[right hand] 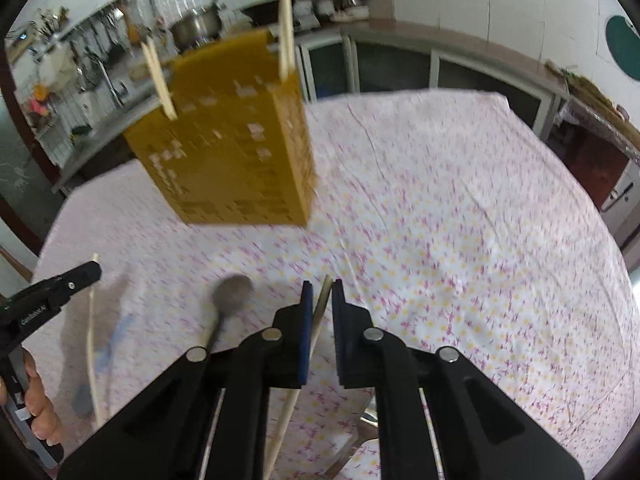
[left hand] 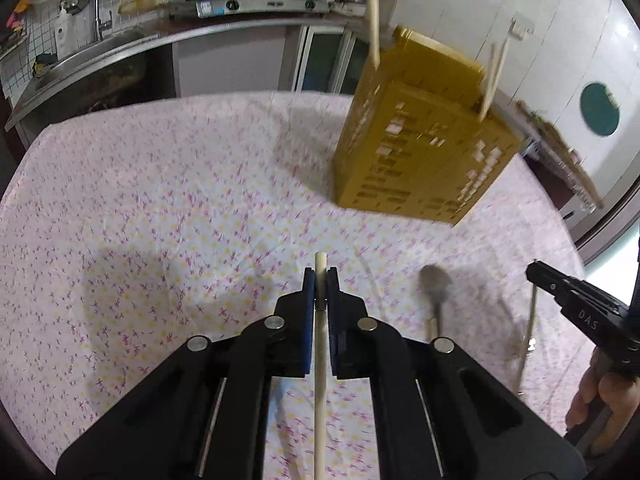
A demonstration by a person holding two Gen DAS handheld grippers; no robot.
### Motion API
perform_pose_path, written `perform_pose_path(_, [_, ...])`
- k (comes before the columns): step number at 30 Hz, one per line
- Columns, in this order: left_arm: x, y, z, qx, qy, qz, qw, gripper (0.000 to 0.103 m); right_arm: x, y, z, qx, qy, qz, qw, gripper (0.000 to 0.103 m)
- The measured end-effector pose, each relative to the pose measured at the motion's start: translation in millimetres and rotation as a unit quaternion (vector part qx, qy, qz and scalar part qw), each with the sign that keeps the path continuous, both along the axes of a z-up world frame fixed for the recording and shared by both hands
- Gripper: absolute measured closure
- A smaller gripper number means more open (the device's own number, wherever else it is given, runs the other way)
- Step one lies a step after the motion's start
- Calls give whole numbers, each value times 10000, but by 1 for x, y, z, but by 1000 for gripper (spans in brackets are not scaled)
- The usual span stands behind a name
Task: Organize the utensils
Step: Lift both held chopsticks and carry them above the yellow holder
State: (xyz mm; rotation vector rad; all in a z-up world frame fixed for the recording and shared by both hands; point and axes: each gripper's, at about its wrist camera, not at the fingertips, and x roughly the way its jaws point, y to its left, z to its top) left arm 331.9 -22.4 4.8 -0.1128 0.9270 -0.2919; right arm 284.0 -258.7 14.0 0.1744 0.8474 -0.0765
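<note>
Both wrist views face table [left hand: 160,184], shared holder [right hand: 232,152]

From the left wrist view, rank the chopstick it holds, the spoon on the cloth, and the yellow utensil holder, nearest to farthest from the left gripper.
1. Chopstick: clamped between the left gripper jaws, dead centre.
2. Spoon: lying on the floral tablecloth, just to the right.
3. Yellow utensil holder: standing farther back and right, with chopsticks already in it.

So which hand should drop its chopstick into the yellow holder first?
Probably the left gripper: its chopstick sits straight in a firm pinch. The right gripper's chopstick slants between its jaws. The yellow holder looks about equally near both.
</note>
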Motion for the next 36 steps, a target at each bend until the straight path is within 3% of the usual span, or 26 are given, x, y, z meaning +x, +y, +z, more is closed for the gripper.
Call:
perform_pose_path(12, [-22, -6, 50, -171, -781, -16, 9968, 99, -14, 10, 65, -201, -939, 110, 9953, 97])
perform_pose_path(23, [-21, -6, 77, -183, -1277, 17, 9916, 99, -13, 10, 87, -237, -1355, 57, 9905, 98])
perform_pose_path(36, [-9, -17, 127, -424, -2137, -36, 9760, 99, -1, 12, 155, -407, -2022, 48, 9785, 98])
